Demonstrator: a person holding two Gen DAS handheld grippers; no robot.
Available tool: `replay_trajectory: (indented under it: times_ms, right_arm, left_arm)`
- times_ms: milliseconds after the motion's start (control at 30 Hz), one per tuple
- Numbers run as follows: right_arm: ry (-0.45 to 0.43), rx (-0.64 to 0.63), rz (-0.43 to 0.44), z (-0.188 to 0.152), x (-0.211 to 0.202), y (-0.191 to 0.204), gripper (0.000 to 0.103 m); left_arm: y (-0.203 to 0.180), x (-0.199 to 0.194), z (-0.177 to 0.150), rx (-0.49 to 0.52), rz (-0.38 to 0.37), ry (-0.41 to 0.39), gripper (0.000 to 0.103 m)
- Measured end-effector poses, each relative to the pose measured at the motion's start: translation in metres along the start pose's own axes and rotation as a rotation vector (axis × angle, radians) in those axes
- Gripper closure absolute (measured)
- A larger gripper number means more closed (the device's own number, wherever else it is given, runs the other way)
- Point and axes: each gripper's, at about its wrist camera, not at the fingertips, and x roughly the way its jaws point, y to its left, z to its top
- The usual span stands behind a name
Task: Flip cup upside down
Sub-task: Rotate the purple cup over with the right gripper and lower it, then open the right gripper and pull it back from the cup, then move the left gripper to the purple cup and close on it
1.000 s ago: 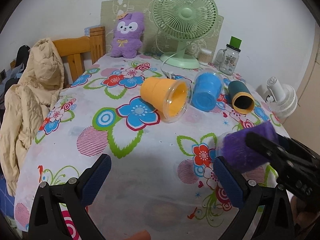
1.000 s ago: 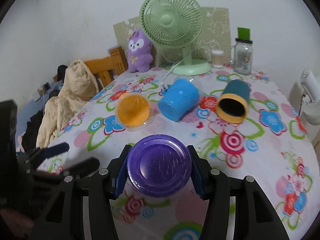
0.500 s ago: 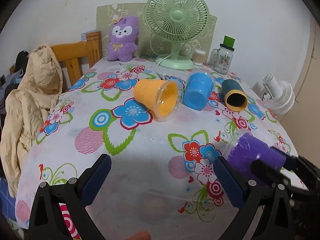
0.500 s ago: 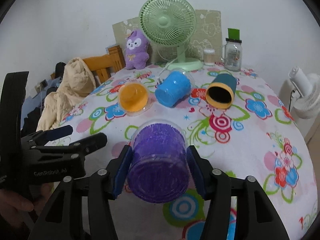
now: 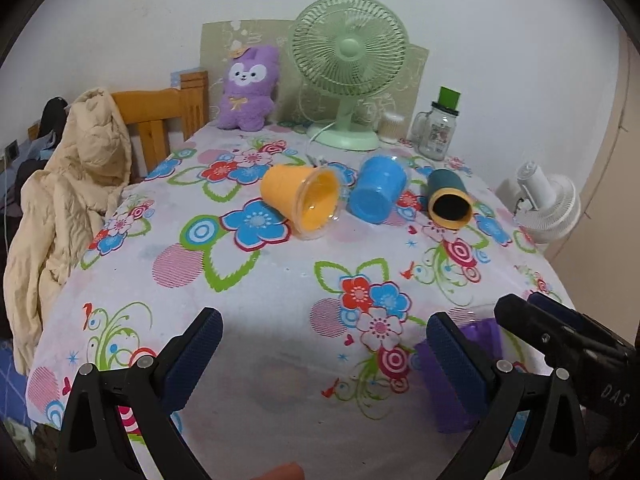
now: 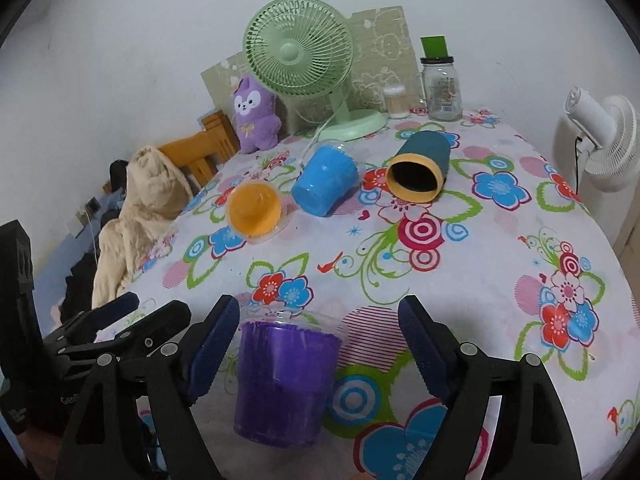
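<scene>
A purple cup [image 6: 284,380] stands on the flowered tablecloth [image 6: 460,280] near the front edge, its clear wide rim at the far end; whether it stands mouth down I cannot tell. My right gripper [image 6: 320,344] is open, its blue pads apart on either side of the cup and off it. In the left wrist view the purple cup [image 5: 480,340] shows partly behind the right finger. My left gripper [image 5: 324,356] is open and empty over the table's front. An orange cup [image 5: 302,200], a blue cup [image 5: 376,190] and a dark teal cup [image 5: 448,198] lie on their sides mid-table.
A green desk fan [image 5: 348,68], a purple plush toy [image 5: 248,88], a glass jar [image 5: 438,130] with a green lid and a small pot stand at the back. A wooden chair with a beige jacket [image 5: 68,184] is left of the table. A white fan [image 5: 546,204] stands to the right.
My right gripper turned the purple cup from lying base-toward-camera to standing, lowered it onto the cloth and opened off it. My left gripper pulled back slightly.
</scene>
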Motion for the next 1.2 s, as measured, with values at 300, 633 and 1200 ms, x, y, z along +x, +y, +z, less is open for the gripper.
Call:
replay_trajectory:
  times_ms: [300, 633, 1200]
  right_arm:
    - [-0.069, 0.023, 0.032, 0.005, -0.041, -0.013, 0.019]
    - [-0.055, 0.089, 0.006, -0.004, -0.053, -0.046, 0.019]
    - [-0.034, 0.114, 0.009, -0.011, -0.048, -0.063, 0.019]
  left_arm:
    - [-0.027, -0.020, -0.006, 0.036, -0.025, -0.028, 0.000]
    - [-0.063, -0.013, -0.020, 0.107, -0.058, 0.001, 0.000]
    - [-0.086, 0.014, -0.046, 0.149, -0.068, 0.066, 0.000]
